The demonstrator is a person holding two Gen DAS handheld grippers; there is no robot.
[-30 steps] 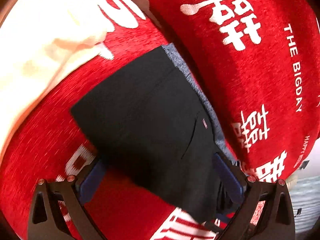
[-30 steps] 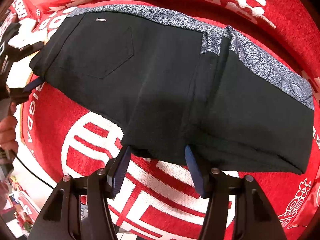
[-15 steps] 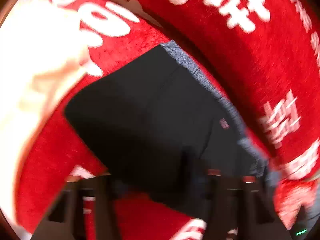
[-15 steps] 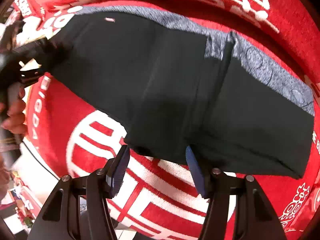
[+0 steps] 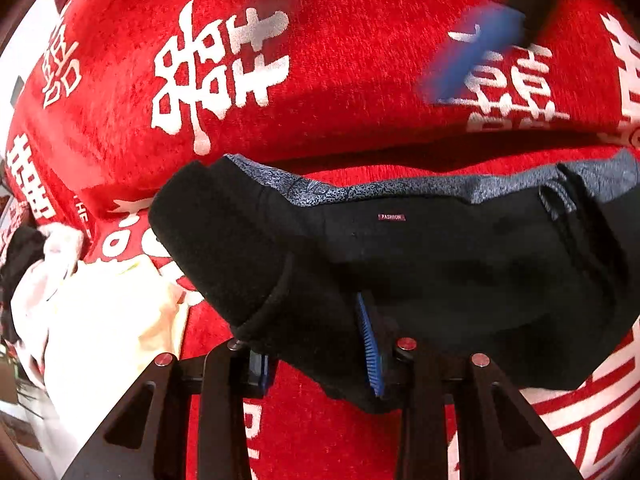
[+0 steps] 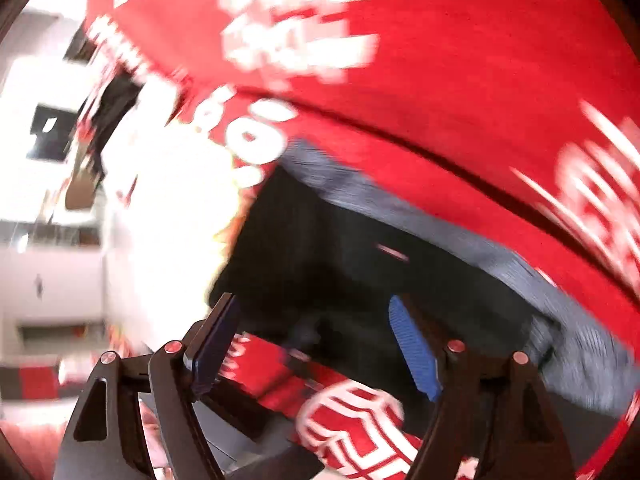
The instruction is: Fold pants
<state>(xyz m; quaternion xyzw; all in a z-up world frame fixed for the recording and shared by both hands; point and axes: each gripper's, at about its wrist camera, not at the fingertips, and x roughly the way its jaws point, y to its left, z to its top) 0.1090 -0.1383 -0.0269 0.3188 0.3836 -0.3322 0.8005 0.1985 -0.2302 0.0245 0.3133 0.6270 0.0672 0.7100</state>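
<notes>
Pants (image 5: pixel 460 272) lie on the red blanket (image 5: pixel 340 80), long axis running left-right across the left wrist view, waistband end toward the left tongs (image 5: pixel 316 344). Left tongs are clamped tight on a bunched fold of the black fabric at the near edge: right blue pad visible against the cloth, the other buried under it, and the cloth rolls up over them in a thick hump at left. Right tongs (image 6: pixel 316 344) are spreading at this instant, nothing pinched; the black cloth lies beyond and partly between the fingers but the pads stand clear of it. That view is heavily motion-blurred, so contact detail is poor. A blurred blue pad (image 5: pixel 472 56), likely of the right tongs, shows above the blanket at upper right of the left view, well apart from the pants. So the left hand has the garment and the right is free; my read is that the next fold turns on carrying the held end along the long axis. Materials: pants are matte black stretch knit, grey speckled lining or trim (image 5: pixel 380 192) along the far edge, small "FASHION" tag (image 5: pixel 392 217). Blanket is plush red pile with white woven characters, likely high friction. Cream cloth (image 5: pixel 104 320) heaped at left, touching nothing held.
</notes>
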